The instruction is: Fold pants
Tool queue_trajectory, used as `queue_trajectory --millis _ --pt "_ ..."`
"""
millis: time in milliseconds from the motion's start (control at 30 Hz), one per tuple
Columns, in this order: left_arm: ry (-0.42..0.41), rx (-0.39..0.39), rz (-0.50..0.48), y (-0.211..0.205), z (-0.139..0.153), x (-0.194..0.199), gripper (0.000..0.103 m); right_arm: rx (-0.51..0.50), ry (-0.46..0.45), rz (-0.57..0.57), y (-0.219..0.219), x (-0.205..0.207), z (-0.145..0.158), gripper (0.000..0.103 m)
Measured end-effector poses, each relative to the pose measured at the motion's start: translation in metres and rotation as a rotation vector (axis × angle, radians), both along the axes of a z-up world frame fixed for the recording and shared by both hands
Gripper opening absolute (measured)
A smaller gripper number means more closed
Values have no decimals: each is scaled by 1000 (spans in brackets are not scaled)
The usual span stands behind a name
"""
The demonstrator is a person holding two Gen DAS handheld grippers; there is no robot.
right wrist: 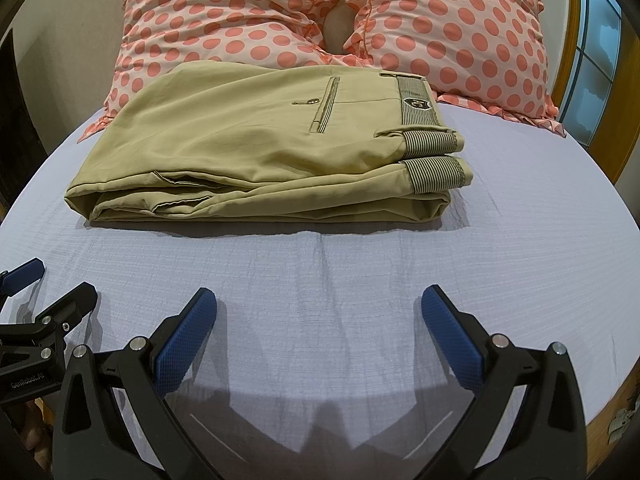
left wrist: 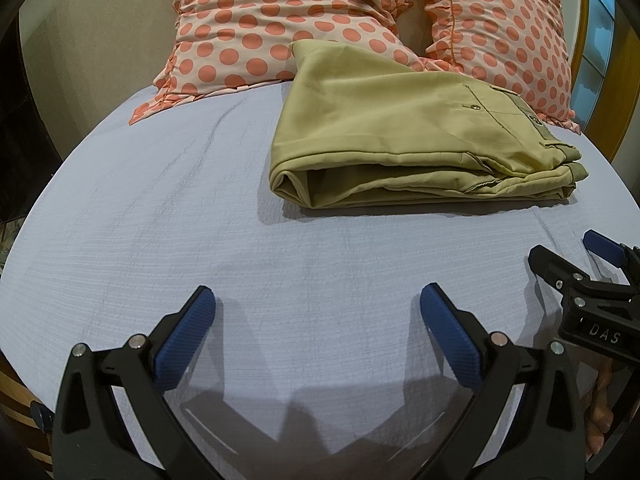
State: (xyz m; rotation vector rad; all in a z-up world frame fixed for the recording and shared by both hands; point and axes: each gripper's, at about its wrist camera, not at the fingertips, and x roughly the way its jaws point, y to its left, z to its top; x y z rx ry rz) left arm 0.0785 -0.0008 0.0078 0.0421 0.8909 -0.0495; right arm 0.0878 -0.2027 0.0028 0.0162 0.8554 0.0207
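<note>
The jaws of both tools are wide apart and hold nothing. The left gripper (left wrist: 318,328) hangs low over the bed (left wrist: 160,220), and the right gripper (right wrist: 320,328) hangs just beside it, a bit to its right. Each one shows up at the edge of the other's view.

The pants (right wrist: 256,152) are tan. They lie on the pale blue sheet, straight ahead of both tools and well apart from them. The far side of the pants touches the two spotty pink pillows (right wrist: 452,32) at the head of the bed. The pants look folded already, stacked in flat layers like a neat pile. The long side of the pile runs left to right, across the way the tools point. The striped waistband (right wrist: 420,100) is at the right end, and the rounded fold is at the left end.

From the right tool the pile sits about in the middle of the view. From the left tool it sits off to the right. So I think the right tool is the nearer one, mostly to the waistband end.

I think the folding is done, or nearly done. If one more fold is wanted, a tool would have to reach forward over bare sheet to get to the near edge of the pile.
</note>
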Motion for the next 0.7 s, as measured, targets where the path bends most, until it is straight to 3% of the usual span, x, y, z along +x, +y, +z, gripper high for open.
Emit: queue_trajectory --millis 700 --pt "7 -1 2 1 0 1 101 1 0 0 0 0 0 102"
